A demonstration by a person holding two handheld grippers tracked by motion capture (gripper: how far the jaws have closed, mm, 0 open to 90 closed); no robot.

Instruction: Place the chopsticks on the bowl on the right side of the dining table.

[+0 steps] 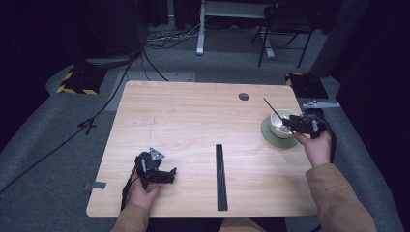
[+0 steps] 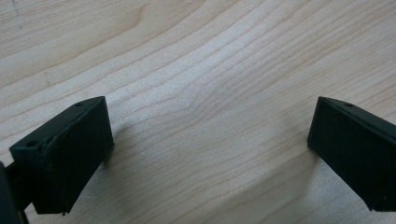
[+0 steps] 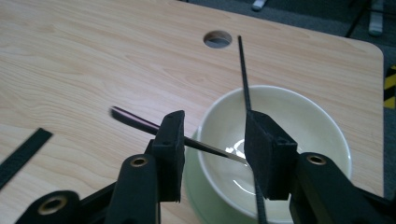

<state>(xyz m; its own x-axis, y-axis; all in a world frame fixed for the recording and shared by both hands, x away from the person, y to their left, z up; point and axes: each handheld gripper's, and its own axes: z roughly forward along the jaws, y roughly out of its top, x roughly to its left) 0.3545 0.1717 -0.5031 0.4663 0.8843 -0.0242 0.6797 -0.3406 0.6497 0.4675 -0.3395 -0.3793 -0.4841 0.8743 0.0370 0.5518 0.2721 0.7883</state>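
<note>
A pale bowl (image 1: 280, 126) stands on a green saucer (image 1: 270, 137) near the table's right edge. A thin black stick (image 1: 270, 106) leans out of it toward the far left. In the right gripper view this black stick (image 3: 243, 70) rises past the inner edge of the right jaw, and a second thin stick (image 3: 135, 121) slants from the bowl (image 3: 299, 116) out over the rim behind the left jaw. My right gripper (image 3: 215, 126) hovers over the bowl's near rim, jaws partly apart and pressing on nothing. My left gripper (image 2: 210, 126) is wide open over bare wood at the near left (image 1: 170, 175).
A long black strip (image 1: 221, 176) lies on the table (image 1: 193, 116) at the near middle. A round cable hole (image 1: 243, 96) sits at the far right. Beyond the table are cables, desk legs, a chair and yellow-black striped blocks (image 1: 77, 82) on the floor.
</note>
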